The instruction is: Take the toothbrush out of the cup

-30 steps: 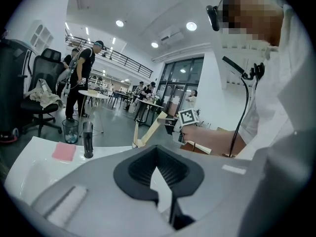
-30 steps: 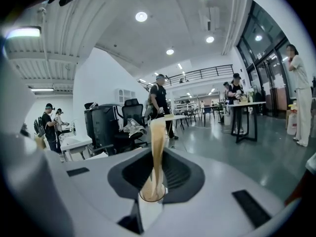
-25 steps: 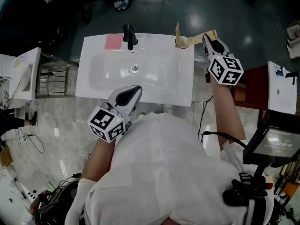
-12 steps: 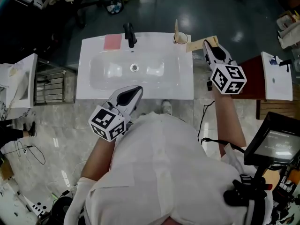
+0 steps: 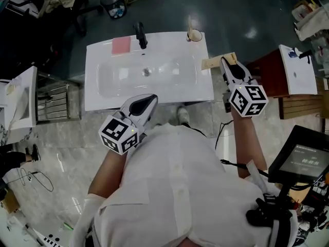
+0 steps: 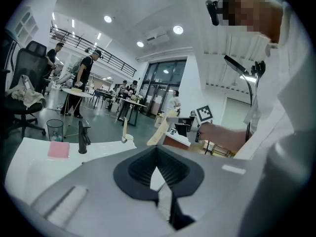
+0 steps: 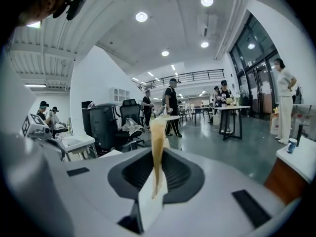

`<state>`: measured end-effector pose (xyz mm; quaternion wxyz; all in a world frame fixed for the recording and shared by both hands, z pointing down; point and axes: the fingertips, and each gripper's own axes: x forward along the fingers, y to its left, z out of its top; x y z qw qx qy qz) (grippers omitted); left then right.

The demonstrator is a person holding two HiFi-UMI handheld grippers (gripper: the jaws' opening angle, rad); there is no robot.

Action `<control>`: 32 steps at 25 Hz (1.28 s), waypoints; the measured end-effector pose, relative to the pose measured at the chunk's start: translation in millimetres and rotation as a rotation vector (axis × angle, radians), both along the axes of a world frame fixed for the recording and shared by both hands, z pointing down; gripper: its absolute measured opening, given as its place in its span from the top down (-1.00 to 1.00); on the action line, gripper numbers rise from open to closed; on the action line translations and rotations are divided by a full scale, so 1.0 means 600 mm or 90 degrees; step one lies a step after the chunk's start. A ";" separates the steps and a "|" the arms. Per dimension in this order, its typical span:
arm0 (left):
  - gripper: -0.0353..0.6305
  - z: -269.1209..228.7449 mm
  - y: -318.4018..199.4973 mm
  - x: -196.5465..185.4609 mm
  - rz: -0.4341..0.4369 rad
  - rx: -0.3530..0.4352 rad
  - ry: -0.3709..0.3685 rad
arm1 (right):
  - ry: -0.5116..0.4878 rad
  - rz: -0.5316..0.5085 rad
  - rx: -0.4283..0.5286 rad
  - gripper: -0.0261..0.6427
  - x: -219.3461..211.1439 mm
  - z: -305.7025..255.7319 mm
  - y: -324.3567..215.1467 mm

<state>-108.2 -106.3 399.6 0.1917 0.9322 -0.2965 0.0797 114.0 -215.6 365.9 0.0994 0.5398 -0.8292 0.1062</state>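
**Toothbrush** (image 5: 212, 63)
- Already clear of the cup (image 5: 195, 35). Sits at about 4 o'clock from it, well apart, past the right edge of the sink (image 5: 97, 99).
- Lies roughly level in the head view. Rises straight between the pads in the right gripper view.

**Right gripper** (image 5: 227, 65)
- Jaws narrowly apart and clamped on the tan handle, with the grip apparently near mid-length.

**Cup**
- Upright on the sink's 1 o'clock corner.
- Holds a second thin tan stick (image 5: 188, 30); too small to identify.

**Left gripper** (image 5: 148, 101)
- Jaws fully together, nothing between them.
- Held at the sink's 6 o'clock edge, close to the body.

**Other fixtures**
- Black faucet (image 5: 139, 35) at 12 o'clock of the basin.
- Pink pad (image 5: 121, 45) at 11 o'clock.

**Procedure (judged)**
- Treat the removal as essentially complete; only carrying and setting down appear to remain.
- Hold clamping pressure constant. A slim, smooth handle can pivot or slide between the pads.
- Keep the wrist angle steady so the long ends do not swing.
- Route away from the cup and faucet to avoid tipping the cup.
- Leave the left gripper parked clear of the path.
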 end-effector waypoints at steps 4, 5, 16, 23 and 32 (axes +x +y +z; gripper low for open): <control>0.88 0.007 0.015 -0.015 0.016 -0.003 0.001 | 0.002 0.017 -0.019 0.77 -0.011 0.018 0.039; 0.88 0.009 0.019 -0.019 0.020 -0.004 0.001 | 0.005 0.020 -0.023 0.77 -0.015 0.023 0.049; 0.88 0.043 0.032 -0.045 0.039 -0.003 -0.003 | 0.012 0.048 -0.065 0.77 -0.043 0.075 0.160; 0.79 0.052 -0.032 0.002 0.061 0.010 -0.021 | 0.021 0.061 -0.078 0.77 -0.024 0.085 0.190; 0.60 0.053 -0.172 0.100 0.018 0.020 -0.044 | 0.010 0.053 -0.087 0.77 0.056 0.082 0.180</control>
